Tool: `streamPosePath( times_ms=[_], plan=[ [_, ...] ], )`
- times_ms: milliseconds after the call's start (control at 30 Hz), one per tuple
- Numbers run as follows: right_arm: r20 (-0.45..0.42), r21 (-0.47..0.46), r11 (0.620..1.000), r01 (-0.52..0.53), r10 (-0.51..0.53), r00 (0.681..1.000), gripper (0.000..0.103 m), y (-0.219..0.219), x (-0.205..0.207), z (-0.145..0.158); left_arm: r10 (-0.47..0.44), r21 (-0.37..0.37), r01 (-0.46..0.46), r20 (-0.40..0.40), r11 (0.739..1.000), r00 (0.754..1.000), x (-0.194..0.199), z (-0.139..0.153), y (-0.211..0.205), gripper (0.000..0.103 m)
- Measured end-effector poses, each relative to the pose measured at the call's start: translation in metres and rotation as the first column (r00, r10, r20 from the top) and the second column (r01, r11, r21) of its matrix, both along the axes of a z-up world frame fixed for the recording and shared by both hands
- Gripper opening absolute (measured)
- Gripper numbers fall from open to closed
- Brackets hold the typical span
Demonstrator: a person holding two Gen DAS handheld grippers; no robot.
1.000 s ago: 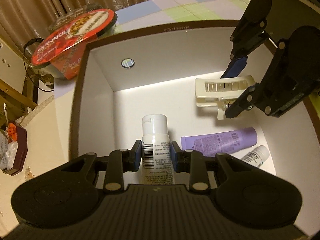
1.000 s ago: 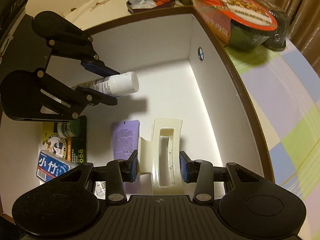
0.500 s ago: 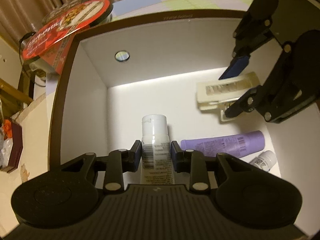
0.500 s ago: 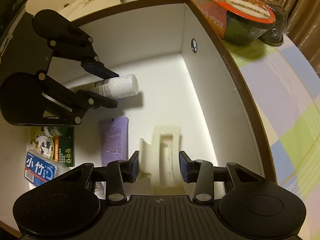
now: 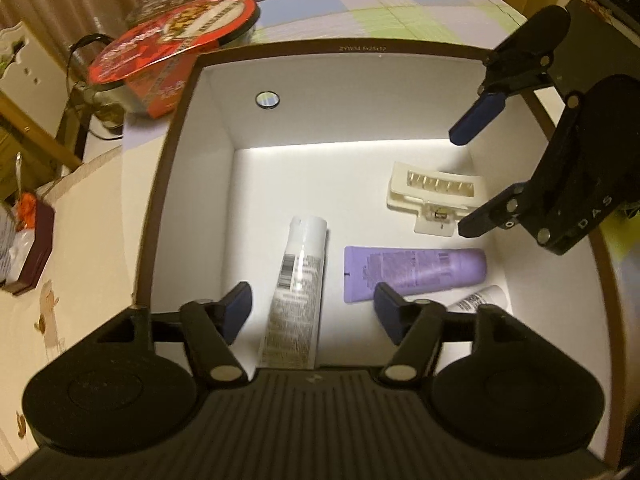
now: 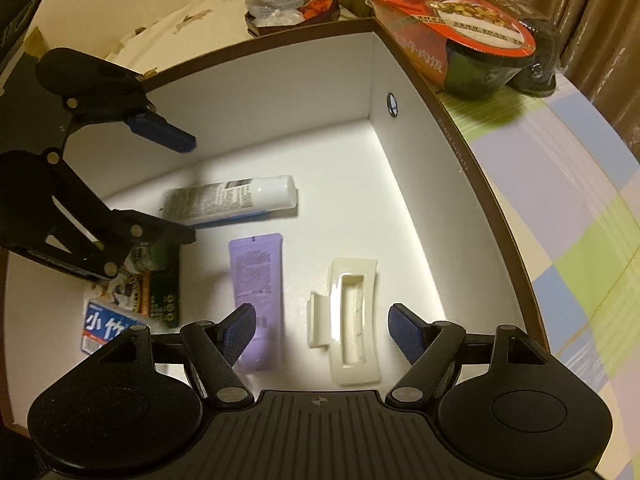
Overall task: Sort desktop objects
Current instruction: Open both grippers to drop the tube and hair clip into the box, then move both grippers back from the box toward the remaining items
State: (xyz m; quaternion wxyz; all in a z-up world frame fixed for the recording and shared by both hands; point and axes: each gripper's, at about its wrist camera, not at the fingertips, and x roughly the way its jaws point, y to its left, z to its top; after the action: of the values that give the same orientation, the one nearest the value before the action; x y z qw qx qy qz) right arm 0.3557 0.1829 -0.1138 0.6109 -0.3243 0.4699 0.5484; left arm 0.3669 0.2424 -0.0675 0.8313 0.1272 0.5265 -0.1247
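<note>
Here the left gripper (image 5: 310, 308) stands wide, the soft white plastic tube (image 5: 298, 292) lying loose between its jaws. The right gripper (image 6: 322, 330) gapes over the stiff cream hair claw (image 6: 352, 320). Both look light; take each across its middle.

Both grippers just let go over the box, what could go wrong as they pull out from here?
Possible risks:
1. The left gripper hangs open with the white tube lying between its fingers; dipping on the way out could nudge it.
2. The right gripper straddles the cream hair clip, which could snag likewise.
3. Both grippers share the box; they might bump each other or its rim.
</note>
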Motion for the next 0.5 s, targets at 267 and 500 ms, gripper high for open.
streamPosePath(
  times_ms=[267, 500],
  plan=[
    [0.037, 0.011, 1.0, -0.012, 0.012, 0.999, 0.076, -0.011, -0.018, 0.012, 0.052, -0.004, -0.052, 0.042, 0.999, 0.998, -0.025, 0.023, -0.005, 0.074],
    [0.053, 0.046, 0.999, 0.009, -0.011, 0.999, 0.076, -0.023, -0.03, 0.028, 0.098, -0.009, -0.098, 0.07, 0.995, 0.993, -0.043, 0.037, -0.006, 0.078]
  ],
)
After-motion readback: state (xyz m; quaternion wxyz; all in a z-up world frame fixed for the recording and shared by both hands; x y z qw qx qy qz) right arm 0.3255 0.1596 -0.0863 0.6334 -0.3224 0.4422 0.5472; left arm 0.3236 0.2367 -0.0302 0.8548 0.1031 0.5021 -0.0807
